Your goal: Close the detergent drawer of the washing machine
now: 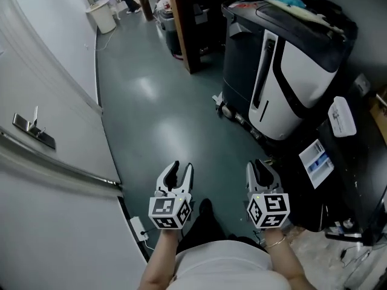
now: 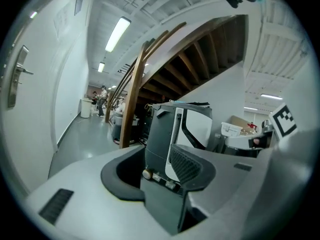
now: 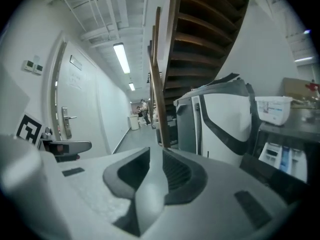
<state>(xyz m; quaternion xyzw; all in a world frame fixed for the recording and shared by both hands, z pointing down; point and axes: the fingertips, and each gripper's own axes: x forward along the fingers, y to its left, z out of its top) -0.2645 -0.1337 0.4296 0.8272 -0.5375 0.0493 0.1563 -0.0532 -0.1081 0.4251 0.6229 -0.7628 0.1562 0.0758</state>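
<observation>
Head view, corridor holdings, largest first.

1. Grey-green floor (image 1: 157, 113): runs from the near edge to the far end.
2. White wall with door (image 1: 48, 210): along the floor's left edge, with a lever handle (image 1: 33, 128).
3. Grey-and-white wheeled machine (image 1: 302, 71): at the floor's right edge, beyond the grippers. Its type cannot be told.
4. Dark washing machine (image 1: 357, 186): at the floor's near right corner, cut off by the frame.
5. Left gripper (image 1: 182, 167): over the floor's near edge, jaws spread wide, nothing between them.
6. Right gripper (image 1: 260, 163): just beside it, jaws apart by a narrower gap, also empty.
7. Detergent drawer (image 1: 315, 162): white with blue compartments. It appears to stand pulled out from the washing machine's front, to the right of the right gripper and apart from both grippers.
8. White container (image 1: 342, 117): on the washing machine's top.

Progress, as judged: not begun. The drawer is still out and neither gripper touches it. Left to do: reach it and push it in flush.

Hard to make out: the drawer's slot and the control panel are lost in the dark front. The right gripper view shows the drawer only small, at its right margin.
</observation>
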